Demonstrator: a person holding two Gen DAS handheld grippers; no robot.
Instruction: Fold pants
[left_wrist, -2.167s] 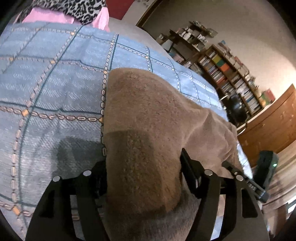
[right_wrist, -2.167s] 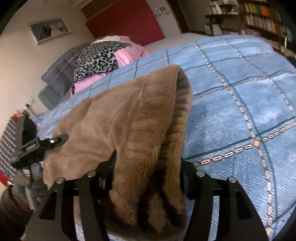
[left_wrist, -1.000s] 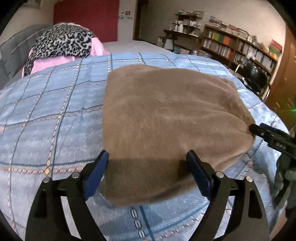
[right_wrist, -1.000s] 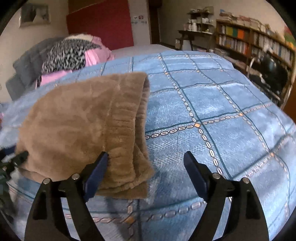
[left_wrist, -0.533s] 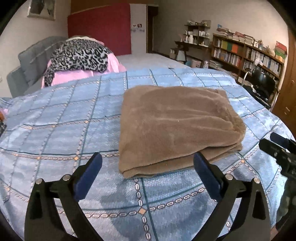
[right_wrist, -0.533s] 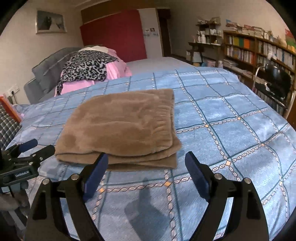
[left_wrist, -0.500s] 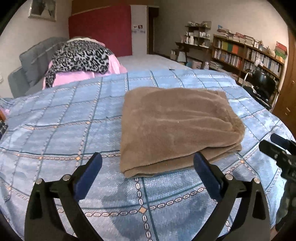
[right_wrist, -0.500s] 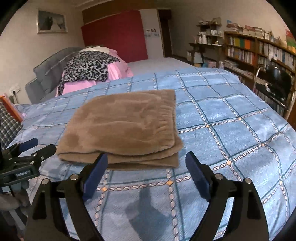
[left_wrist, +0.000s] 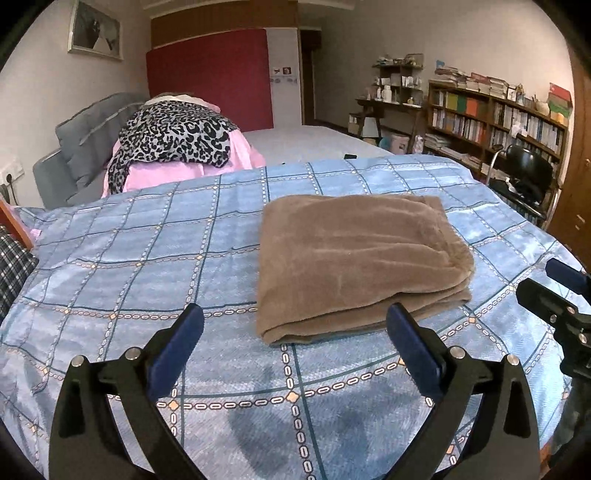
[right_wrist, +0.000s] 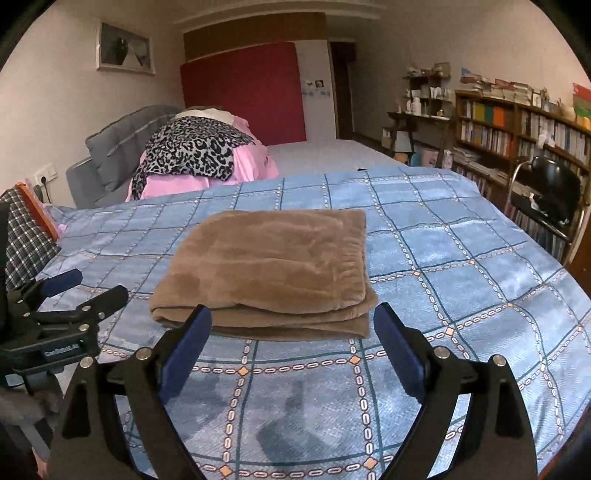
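The brown fleece pants (left_wrist: 354, 258) lie folded in a flat rectangular stack on the blue checked bedspread (left_wrist: 147, 258); they also show in the right wrist view (right_wrist: 269, 269). My left gripper (left_wrist: 295, 328) is open and empty, held back from the near edge of the stack. My right gripper (right_wrist: 291, 325) is open and empty, just short of the stack's near edge. The right gripper also shows at the right edge of the left wrist view (left_wrist: 557, 291), and the left gripper at the left edge of the right wrist view (right_wrist: 74, 295).
A leopard-print garment on pink cloth (left_wrist: 177, 140) and a grey cushion (left_wrist: 85, 140) sit at the far end of the bed. Bookshelves (left_wrist: 498, 122) and a black chair (left_wrist: 528, 173) stand to the right. A checked cloth (right_wrist: 22, 236) lies at the left.
Both grippers let go of the pants and opened, then drew back from the bed. The pants now lie folded flat, and the grippers have pulled a little farther away over the last half second.
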